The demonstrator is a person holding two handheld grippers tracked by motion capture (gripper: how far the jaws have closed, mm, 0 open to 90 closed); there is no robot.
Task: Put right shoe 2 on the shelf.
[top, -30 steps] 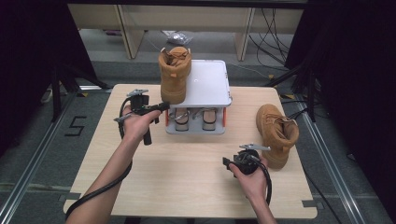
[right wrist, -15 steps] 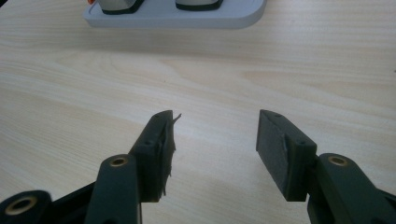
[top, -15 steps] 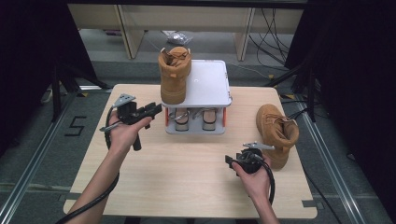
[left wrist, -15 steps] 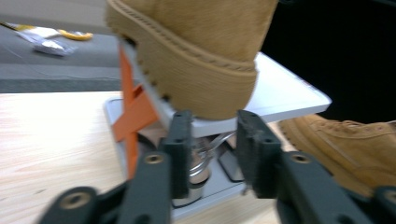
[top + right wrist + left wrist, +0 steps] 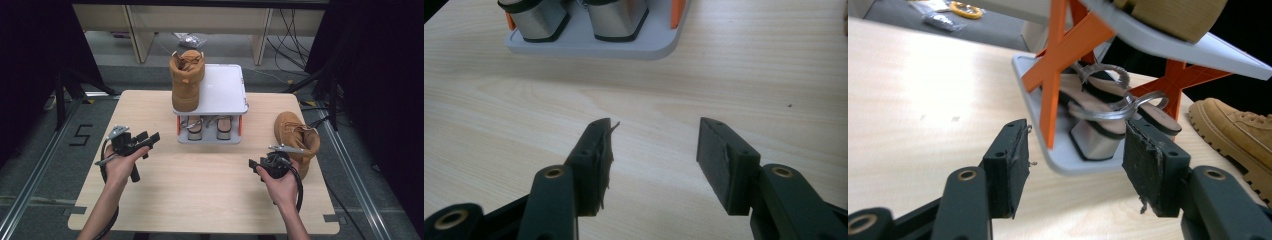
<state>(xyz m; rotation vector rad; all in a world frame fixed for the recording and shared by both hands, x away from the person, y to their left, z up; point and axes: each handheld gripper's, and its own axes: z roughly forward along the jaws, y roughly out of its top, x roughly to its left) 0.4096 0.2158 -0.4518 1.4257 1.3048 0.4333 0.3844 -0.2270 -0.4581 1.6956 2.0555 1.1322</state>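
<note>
Tongs in both my hands stand spread with nothing between the jaws. My left tongs (image 5: 150, 138) hover over the left part of the desk (image 5: 200, 200), pointing toward the small two-level rack (image 5: 235, 100) at the far middle, near it but apart from it. In the left gripper view these tongs (image 5: 1073, 175) frame the rack's (image 5: 1068, 160) grey bottom tray and its orange cross-brace (image 5: 1058, 65), and between the jaws I see the pair of heeled sandals (image 5: 1108, 120) standing on the lower level, with silvery straps and block heels.

My right tongs (image 5: 256, 167) sit low over the right part of the desk, aimed left and forward across the bare wood. In the right gripper view these tongs (image 5: 654, 155) look over empty desk (image 5: 674, 90) toward the front edge of the rack (image 5: 589, 47), where the two sandal heels (image 5: 574, 17) show side by side.

One tan boot (image 5: 186, 80) stands upright on the left of the rack's white top shelf. Its mate, the other tan boot (image 5: 295, 137), rests on the desk at the right, just beside my right hand (image 5: 281, 182) and well apart from the rack. My left hand (image 5: 120, 167) grips its handle, cable looping below it.
</note>
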